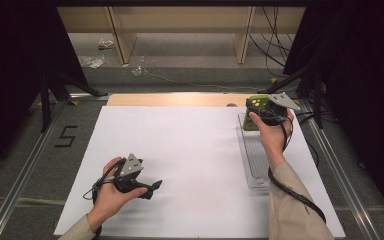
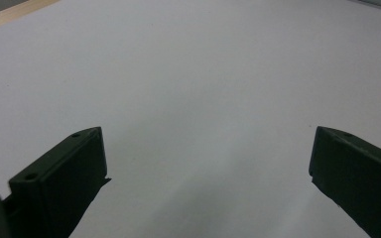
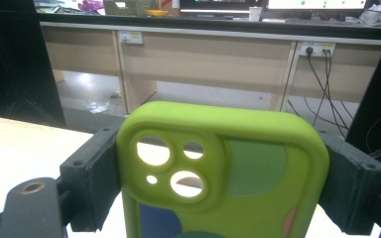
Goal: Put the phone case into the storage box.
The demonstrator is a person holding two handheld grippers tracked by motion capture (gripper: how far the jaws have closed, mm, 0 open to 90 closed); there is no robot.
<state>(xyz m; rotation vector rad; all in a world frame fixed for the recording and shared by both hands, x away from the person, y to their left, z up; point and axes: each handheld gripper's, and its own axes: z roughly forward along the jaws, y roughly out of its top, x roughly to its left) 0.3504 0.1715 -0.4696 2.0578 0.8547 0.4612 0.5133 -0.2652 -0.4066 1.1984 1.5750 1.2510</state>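
While left claw (image 1: 152, 188) gapes, right claw (image 3: 223, 168) clamps phone case (image 3: 223, 173).

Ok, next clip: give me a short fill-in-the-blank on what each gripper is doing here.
1. The right gripper is shut on a ______ phone case.
2. The left gripper has its jaws ______, with nothing between them.
3. Under the left gripper lies a plain ______ sheet.
4. The clear tray lies on the sheet's ______ side in the high view.

Missing words: green; open; white; right
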